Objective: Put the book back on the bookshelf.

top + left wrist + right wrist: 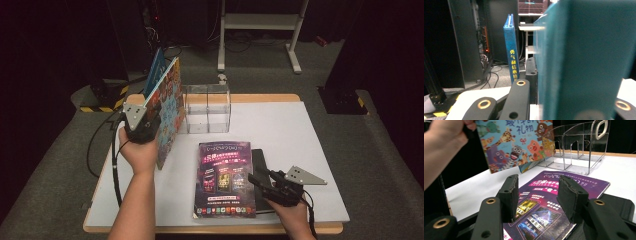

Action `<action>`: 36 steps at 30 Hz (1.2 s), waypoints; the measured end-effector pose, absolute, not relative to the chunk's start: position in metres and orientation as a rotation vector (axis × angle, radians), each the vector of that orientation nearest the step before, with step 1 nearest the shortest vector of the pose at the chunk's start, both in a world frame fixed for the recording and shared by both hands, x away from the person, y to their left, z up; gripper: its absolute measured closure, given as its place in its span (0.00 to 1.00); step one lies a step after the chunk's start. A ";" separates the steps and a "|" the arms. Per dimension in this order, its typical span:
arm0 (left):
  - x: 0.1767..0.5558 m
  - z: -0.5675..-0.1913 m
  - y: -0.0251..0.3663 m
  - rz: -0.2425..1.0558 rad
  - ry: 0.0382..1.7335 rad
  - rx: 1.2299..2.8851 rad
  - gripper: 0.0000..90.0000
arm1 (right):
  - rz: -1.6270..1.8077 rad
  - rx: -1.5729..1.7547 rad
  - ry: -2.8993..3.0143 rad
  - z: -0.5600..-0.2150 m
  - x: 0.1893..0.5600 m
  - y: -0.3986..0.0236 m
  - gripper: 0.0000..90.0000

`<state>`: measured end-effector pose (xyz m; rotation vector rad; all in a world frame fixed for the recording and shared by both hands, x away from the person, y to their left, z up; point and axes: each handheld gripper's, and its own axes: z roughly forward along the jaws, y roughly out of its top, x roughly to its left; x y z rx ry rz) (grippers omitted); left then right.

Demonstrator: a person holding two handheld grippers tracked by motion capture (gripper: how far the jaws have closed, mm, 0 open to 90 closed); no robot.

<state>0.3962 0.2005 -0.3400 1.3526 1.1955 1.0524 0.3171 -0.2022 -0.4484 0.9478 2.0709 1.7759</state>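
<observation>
**Picture book held off the table; slip and collision risks noted**

The left gripper (143, 121) has its jaws clamped on the picture book (169, 107), which is raised upright beside the clear rack (208, 107) and clear of the table (300, 130). The right gripper (267, 182) hovers at the right edge of the purple book (224, 179), jaws partly apart with nothing between them.

Risks, as judged: the grip sits near one lower corner, so the tall cover could pivot or slide out. Swung toward the rack, its free edge could knock the light plastic aside.

The left gripper view shows a second, blue book (511, 50) standing behind the held one, its spine lettered in yellow. The right gripper view gives the cartoon-animal cover (516, 143) and the rack's dividers (574, 147).
</observation>
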 end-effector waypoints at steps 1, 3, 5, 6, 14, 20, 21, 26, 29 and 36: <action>0.400 -0.341 0.200 1.060 1.199 1.351 0.90 | 1.778 0.949 2.070 -0.448 0.317 -0.203 0.57; 0.408 -0.344 0.197 1.082 1.207 1.351 0.90 | 1.782 0.947 2.067 -0.448 0.316 -0.203 0.57; 0.413 -0.346 0.194 1.096 1.208 1.352 0.90 | 1.787 0.945 2.069 -0.448 0.316 -0.203 0.57; 0.415 -0.348 0.192 1.101 1.203 1.355 0.90 | 1.783 0.945 2.072 -0.448 0.316 -0.203 0.57; 0.425 -0.362 0.183 1.113 1.186 1.362 0.90 | 1.788 0.935 2.081 -0.449 0.315 -0.200 0.57; 0.417 -0.367 0.182 1.120 1.181 1.371 0.90 | 1.786 0.940 2.086 -0.450 0.314 -0.200 0.56; 0.416 -0.368 0.183 1.117 1.184 1.372 0.89 | 1.784 0.937 2.087 -0.450 0.314 -0.200 0.56; 0.409 -0.372 0.186 1.099 1.200 1.383 0.89 | 1.773 0.929 2.093 -0.450 0.314 -0.198 0.56; 0.406 -0.375 0.187 1.092 1.201 1.400 0.89 | 1.759 0.931 2.095 -0.451 0.315 -0.198 0.55; 0.403 -0.377 0.192 1.078 1.204 1.400 0.88 | 1.752 0.933 2.104 -0.453 0.315 -0.196 0.55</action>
